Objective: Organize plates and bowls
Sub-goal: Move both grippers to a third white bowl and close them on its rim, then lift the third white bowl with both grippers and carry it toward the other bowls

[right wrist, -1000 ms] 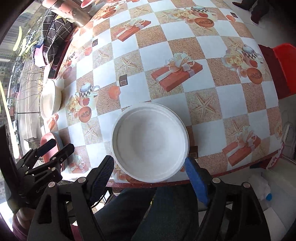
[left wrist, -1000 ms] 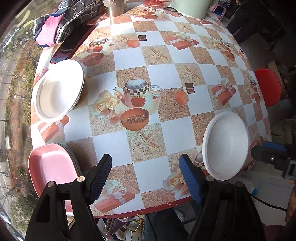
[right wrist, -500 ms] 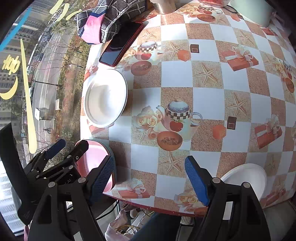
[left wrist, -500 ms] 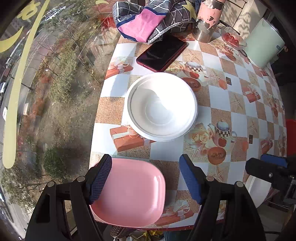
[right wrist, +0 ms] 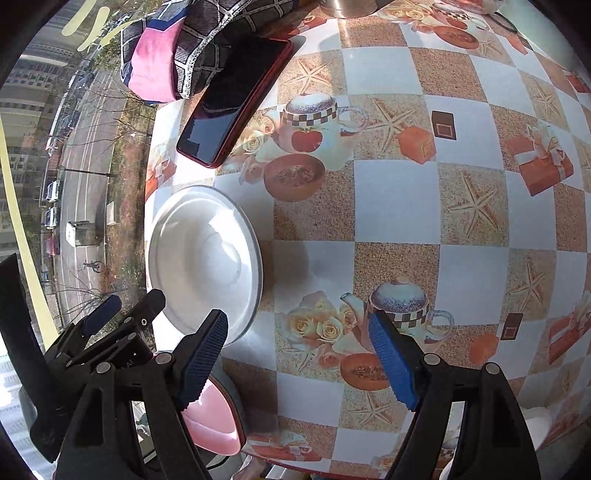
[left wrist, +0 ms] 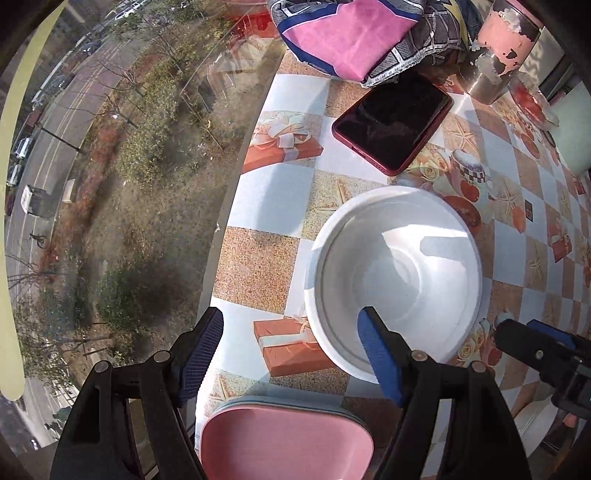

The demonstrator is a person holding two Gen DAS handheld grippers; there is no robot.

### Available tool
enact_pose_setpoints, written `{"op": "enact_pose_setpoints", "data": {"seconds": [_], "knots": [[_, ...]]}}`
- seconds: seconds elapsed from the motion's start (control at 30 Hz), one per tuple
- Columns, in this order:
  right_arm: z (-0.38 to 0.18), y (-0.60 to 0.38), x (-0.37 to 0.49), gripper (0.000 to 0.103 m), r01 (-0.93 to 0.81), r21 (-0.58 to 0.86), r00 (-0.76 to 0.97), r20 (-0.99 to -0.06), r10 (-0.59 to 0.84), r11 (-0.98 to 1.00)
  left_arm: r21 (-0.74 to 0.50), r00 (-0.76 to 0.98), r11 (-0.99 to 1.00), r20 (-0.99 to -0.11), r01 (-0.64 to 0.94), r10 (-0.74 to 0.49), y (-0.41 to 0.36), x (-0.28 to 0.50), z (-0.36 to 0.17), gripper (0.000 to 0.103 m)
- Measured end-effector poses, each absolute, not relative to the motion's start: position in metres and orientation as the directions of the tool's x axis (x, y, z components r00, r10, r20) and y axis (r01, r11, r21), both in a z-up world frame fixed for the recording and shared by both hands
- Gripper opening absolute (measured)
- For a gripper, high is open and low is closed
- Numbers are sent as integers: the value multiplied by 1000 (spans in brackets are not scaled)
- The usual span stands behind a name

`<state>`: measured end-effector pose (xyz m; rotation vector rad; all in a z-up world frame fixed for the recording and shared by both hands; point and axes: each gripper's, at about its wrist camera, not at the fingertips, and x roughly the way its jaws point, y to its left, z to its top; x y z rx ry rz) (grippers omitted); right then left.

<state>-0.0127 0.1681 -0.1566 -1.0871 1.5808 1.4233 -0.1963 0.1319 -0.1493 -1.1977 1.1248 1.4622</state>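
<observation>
Both tools have swung across the bench since a second ago, away from the white plate at its near edge and toward the window side. Our left tool [left wrist: 290, 350] now hangs above the white bowl [left wrist: 395, 273], its blue pads spread wide with nothing between them; one pad overlaps the bowl's near rim in the view, though we cannot tell if it touches. Just below sits the pink plate [left wrist: 284, 443], at the bench [left wrist: 269, 195] edge. Our right tool [right wrist: 297, 356] is likewise spread and empty, over the patterned cloth beside the bowl. Beyond the bowl lies a red phone [left wrist: 393, 122], then a folded pink and checked cloth [left wrist: 351, 33] and a peeling pink tumbler [left wrist: 502, 48].
</observation>
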Motion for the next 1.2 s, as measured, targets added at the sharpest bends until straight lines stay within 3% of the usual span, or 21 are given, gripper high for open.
{"op": "enact_pose_setpoints", "data": {"seconds": [0.47, 0.53, 0.57, 0.6, 0.67, 0.73, 0.77, 0.83, 1.2], "knots": [[-190, 187, -51, 80, -915, 402, -393, -905, -166, -29, 114, -120, -196, -993, -974, 18, 150, -205, -186, 78], [-194, 187, -52, 67, -913, 406, -396, -902, -174, -28, 99, -104, -206, -995, -974, 11, 150, -208, -188, 74], [-197, 186, -51, 63, -913, 407, -396, -899, -185, -23, 90, -94, -210, -996, -974, 8, 149, -210, -188, 64], [-202, 185, -49, 55, -912, 411, -400, -894, -200, -12, 72, -75, -215, -997, -974, 3, 149, -212, -189, 61], [-203, 183, -47, 50, -903, 430, -421, -887, -191, -5, 30, -33, -227, -999, -973, 12, 152, -215, -187, 51], [-206, 182, -50, 32, -890, 456, -443, -868, -224, -8, -12, 5, -219, -1000, -976, 30, 154, -213, -183, 39], [-208, 181, -50, 30, -883, 469, -455, -859, -235, -4, -27, 22, -208, -999, -978, 27, 156, -211, -182, 31], [-209, 178, -51, 14, -872, 490, -476, -845, -243, 3, -30, 25, -185, -999, -982, 31, 154, -203, -179, 28], [-209, 135, -6, 14, -890, 453, -445, -846, -294, 45, -43, 45, -72, -999, -997, -25, 110, -159, -175, 28]]}}
